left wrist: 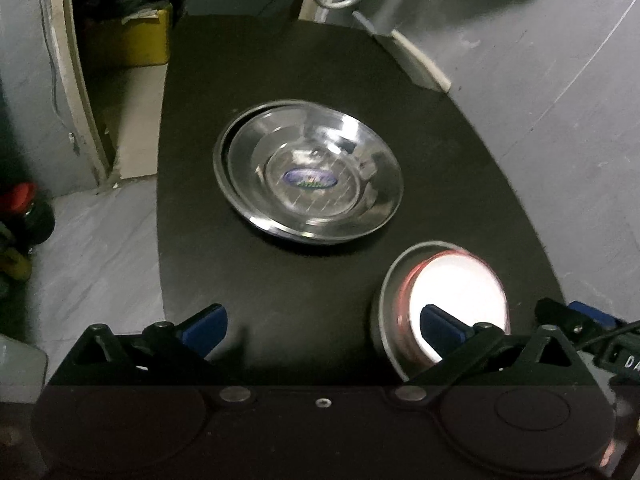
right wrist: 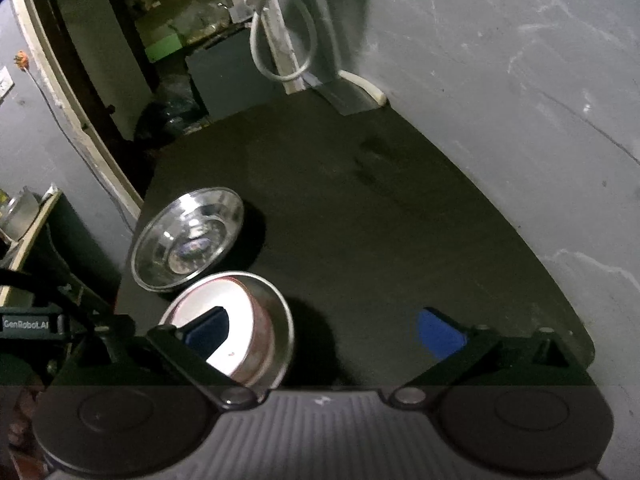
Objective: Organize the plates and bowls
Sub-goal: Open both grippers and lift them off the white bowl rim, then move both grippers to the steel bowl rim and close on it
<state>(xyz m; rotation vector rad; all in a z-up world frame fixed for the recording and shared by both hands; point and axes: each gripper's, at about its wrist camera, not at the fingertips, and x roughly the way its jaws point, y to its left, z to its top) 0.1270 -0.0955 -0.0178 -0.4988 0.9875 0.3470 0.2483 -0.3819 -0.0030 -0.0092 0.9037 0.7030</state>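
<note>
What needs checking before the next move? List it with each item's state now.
1. Left gripper open: ok, fingers spread wide with nothing between them.
2. Right gripper open: ok, fingers wide apart and empty.
3. Steel plates stacked: ok, two nested on the black table, the upper one sitting slightly off-centre.
4. Pink bowl inside the steel bowl: ok, it sits within the rim.
5. Bowls clear of the plates: ok in the left view; in the right view the rims look nearly touching, so cannot tell.
6. Bowl stack clear of the table's near edge: cannot tell, the grippers hide it.
</note>
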